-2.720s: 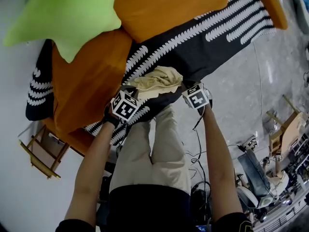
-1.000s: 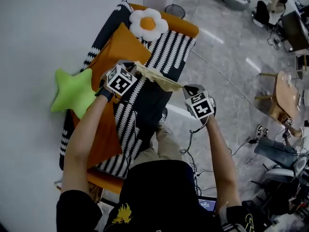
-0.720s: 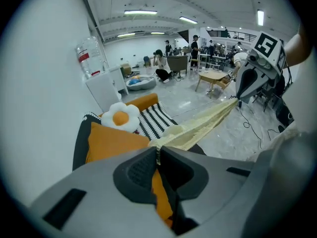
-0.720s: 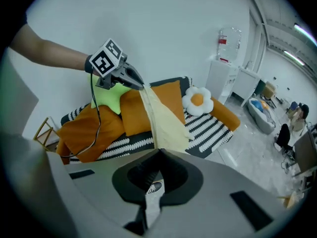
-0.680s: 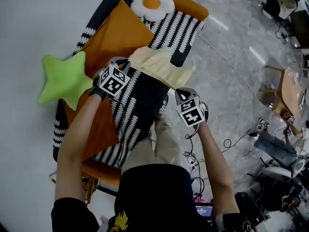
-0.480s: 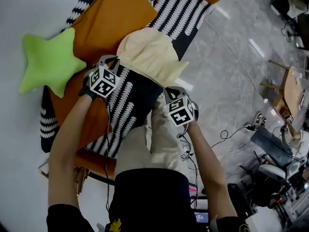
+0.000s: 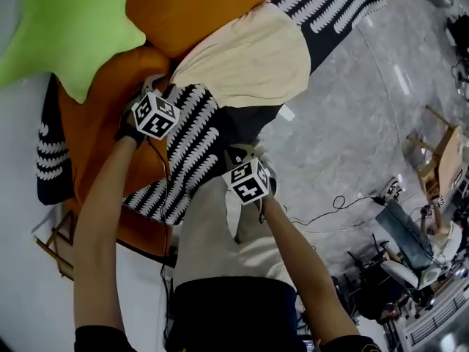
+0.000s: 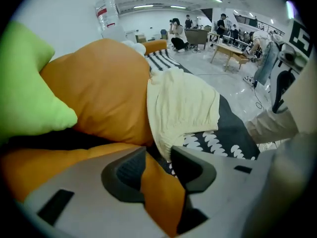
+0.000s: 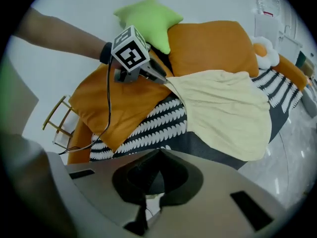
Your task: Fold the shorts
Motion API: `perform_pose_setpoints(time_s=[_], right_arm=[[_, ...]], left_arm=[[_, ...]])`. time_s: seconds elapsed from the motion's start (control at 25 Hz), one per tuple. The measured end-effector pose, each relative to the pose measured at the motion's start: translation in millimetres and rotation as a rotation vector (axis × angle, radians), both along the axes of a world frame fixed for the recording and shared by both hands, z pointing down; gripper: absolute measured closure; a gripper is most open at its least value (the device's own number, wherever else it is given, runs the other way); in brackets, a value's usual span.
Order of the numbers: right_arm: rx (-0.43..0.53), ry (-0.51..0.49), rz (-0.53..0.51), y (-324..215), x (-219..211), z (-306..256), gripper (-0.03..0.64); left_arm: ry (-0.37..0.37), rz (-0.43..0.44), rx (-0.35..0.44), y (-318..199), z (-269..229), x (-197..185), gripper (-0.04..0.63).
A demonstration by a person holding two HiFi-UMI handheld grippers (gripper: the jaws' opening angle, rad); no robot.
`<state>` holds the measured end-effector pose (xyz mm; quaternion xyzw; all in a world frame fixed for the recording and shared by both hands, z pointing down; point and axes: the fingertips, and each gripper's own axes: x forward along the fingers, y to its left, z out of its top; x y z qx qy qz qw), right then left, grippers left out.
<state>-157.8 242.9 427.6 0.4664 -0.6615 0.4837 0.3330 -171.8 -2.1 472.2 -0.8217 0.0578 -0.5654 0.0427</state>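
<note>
The cream shorts point(image 7: 249, 57) point(image 8: 183, 108) point(image 9: 228, 113) lie spread flat on the black-and-white blanket point(image 7: 187, 145) over the orange sofa. My left gripper point(image 7: 163, 88) point(image 8: 154, 155) point(image 9: 166, 81) is at their near left corner. Its jaws have just been opening and stand a little apart, with orange cushion showing between them and the cloth edge just past the tips. My right gripper point(image 7: 238, 160) point(image 9: 151, 175) is shut on nothing at the sofa's front edge, well back from the shorts.
A green star cushion point(image 7: 66, 28) point(image 9: 148, 16) and orange cushions point(image 7: 212, 6) point(image 8: 99, 83) crowd the left of the shorts. A fried-egg cushion point(image 9: 262, 51) lies at the far end. A wooden frame point(image 7: 51, 248) stands beside the sofa. Cables point(image 7: 330, 204) run over the grey floor.
Both grippers came down from holding the shorts up; the cloth now lies spread on the blanket. The right gripper has let go and drawn back. The left jaws have parted at the corner.
</note>
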Motion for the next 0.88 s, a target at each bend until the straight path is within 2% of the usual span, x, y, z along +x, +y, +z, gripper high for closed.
perform_pose_setpoints(time_s=[0.04, 0.16, 0.2, 0.32, 0.36, 0.44, 0.48, 0.56, 0.6, 0.68, 0.76, 0.84, 0.88], right_arm=[[0.007, -0.004, -0.005, 2, -6, 3, 0.600], [0.037, 0.044, -0.015, 6, 1, 14, 0.600], [0.048, 0.069, -0.015, 5, 11, 19, 0.600], [0.069, 0.142, -0.012, 9, 57, 36, 0.591], [0.071, 0.174, -0.013, 14, 79, 43, 0.572], [0.084, 0.270, -0.023, 23, 134, 61, 0.528], [0.100, 0.341, -0.040, 24, 166, 72, 0.499], [0.150, 0.526, -0.125, 21, 228, 98, 0.398], [0.175, 0.623, -0.188, 19, 255, 116, 0.388], [0.185, 0.766, -0.316, 15, 299, 163, 0.379], [0.113, 0.831, -0.404, 19, 334, 219, 0.354], [0.044, 0.856, -0.470, 23, 351, 266, 0.318], [0.040, 0.859, -0.500, 22, 352, 282, 0.311]], left_arm=[[-0.006, 0.005, 0.016, 2, 3, -4, 0.387], [0.040, -0.006, 0.075, 3, 3, -3, 0.317], [0.063, -0.032, 0.090, 2, 0, -1, 0.283], [0.122, -0.189, 0.083, 13, -8, -10, 0.264], [0.136, -0.233, 0.045, 28, -7, -12, 0.264], [0.155, -0.267, -0.091, 72, 6, -4, 0.265], [0.172, -0.280, -0.167, 93, 16, 5, 0.265], [0.216, -0.339, -0.290, 126, 43, 24, 0.285], [0.229, -0.376, -0.332, 138, 59, 31, 0.287], [0.241, -0.445, -0.382, 151, 93, 45, 0.296], [0.251, -0.501, -0.411, 152, 124, 54, 0.316], [0.249, -0.533, -0.387, 145, 153, 54, 0.316], [0.242, -0.541, -0.354, 140, 166, 52, 0.316]])
